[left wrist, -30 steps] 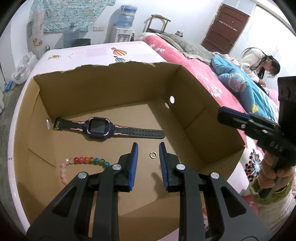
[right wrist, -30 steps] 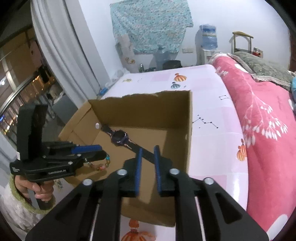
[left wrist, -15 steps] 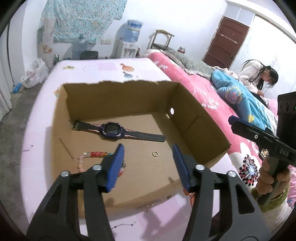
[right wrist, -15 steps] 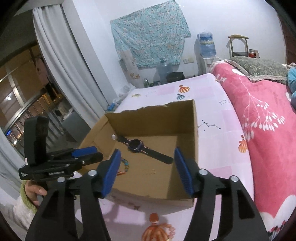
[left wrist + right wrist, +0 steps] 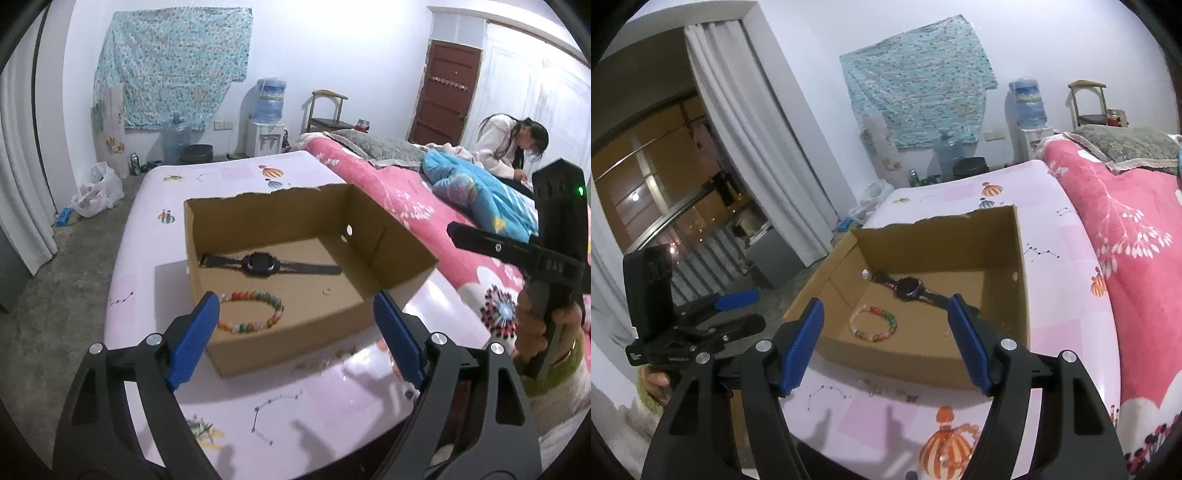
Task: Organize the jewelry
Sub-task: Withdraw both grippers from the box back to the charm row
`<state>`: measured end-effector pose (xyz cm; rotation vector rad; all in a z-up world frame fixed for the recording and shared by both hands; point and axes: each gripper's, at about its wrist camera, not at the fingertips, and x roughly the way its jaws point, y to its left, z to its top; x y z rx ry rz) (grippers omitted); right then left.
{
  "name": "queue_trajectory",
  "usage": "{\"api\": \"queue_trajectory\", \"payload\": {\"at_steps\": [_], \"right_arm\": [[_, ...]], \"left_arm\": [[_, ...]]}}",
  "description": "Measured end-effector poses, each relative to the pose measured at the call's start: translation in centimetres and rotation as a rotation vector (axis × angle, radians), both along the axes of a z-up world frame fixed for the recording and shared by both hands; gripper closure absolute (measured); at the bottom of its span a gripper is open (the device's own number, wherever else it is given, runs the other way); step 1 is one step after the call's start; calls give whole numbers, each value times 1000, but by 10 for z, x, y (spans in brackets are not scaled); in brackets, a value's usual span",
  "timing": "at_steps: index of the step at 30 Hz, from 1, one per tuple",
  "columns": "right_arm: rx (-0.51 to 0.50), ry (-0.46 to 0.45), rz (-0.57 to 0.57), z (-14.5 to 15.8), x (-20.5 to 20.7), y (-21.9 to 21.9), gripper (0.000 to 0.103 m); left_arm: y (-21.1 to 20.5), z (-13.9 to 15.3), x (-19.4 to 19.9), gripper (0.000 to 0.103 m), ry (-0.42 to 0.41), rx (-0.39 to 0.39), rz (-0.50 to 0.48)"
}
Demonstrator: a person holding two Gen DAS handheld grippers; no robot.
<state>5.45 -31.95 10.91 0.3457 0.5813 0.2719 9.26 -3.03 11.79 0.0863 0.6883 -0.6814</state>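
A: Nearest us, the left gripper (image 5: 295, 328) and right gripper (image 5: 886, 341) have just been spreading, and nothing sits between either pair of fingers.

B: Beyond them, inside the cardboard box (image 5: 295, 343), lie the bead bracelet (image 5: 251, 311), ring (image 5: 326, 292) and watch (image 5: 264, 263).

A: A stray reach could nudge that box and roll the ring.
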Motion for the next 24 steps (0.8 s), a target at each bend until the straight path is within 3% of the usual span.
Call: {"api": "queue_trajectory", "payload": {"at_steps": [8,17,24], "right_arm": [[-53,35,39,-15,-28,11,35],[0,170,47,-58,-32,19,35],[12,250,36,-86,-21,30,35]], "left_arm": [[16,-30,-33,20,31,56,-15],[6,-79,-39,20,107,100,-2],[-16,-108,-38,20,65,166,-30]]}}
